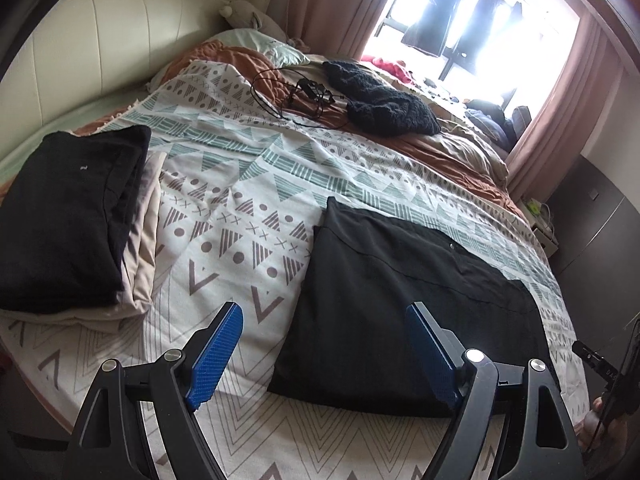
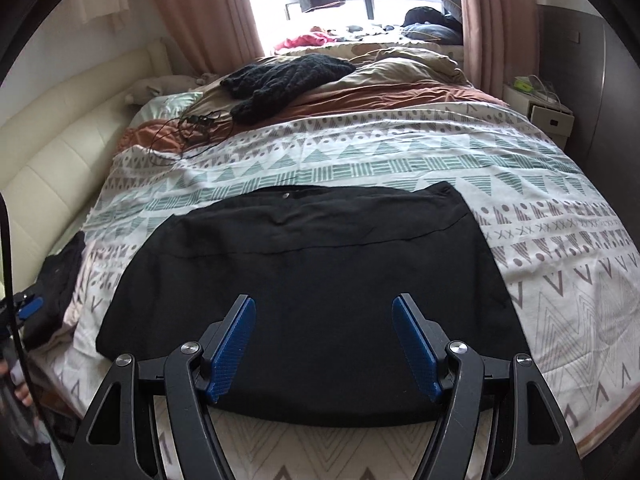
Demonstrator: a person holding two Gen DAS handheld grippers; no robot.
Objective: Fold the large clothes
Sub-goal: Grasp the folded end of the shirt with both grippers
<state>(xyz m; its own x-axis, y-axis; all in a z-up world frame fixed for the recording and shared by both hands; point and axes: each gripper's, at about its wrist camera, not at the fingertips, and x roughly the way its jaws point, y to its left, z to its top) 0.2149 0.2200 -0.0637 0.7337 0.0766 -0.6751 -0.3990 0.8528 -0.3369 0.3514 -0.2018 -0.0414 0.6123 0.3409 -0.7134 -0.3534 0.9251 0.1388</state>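
Note:
A black garment [image 2: 320,280] lies folded flat into a rectangle on the patterned bedspread [image 2: 560,300], a small button near its far edge. My right gripper [image 2: 324,308] hovers open above its near half, nothing between the blue pads. In the left wrist view the same garment [image 1: 400,300] lies to the right. My left gripper [image 1: 324,316] is open over the garment's left edge and holds nothing. A stack of folded clothes [image 1: 72,216], black on top of beige, sits on the bed at the left.
A black knitted piece [image 1: 384,100] and a tangle of black cable [image 1: 304,96] lie on the rumpled brown duvet [image 2: 380,92] further up the bed. A cream padded headboard [image 1: 120,40] runs along the left. A white nightstand [image 2: 548,116] stands at the right, pink curtains [image 2: 208,12] and a window behind.

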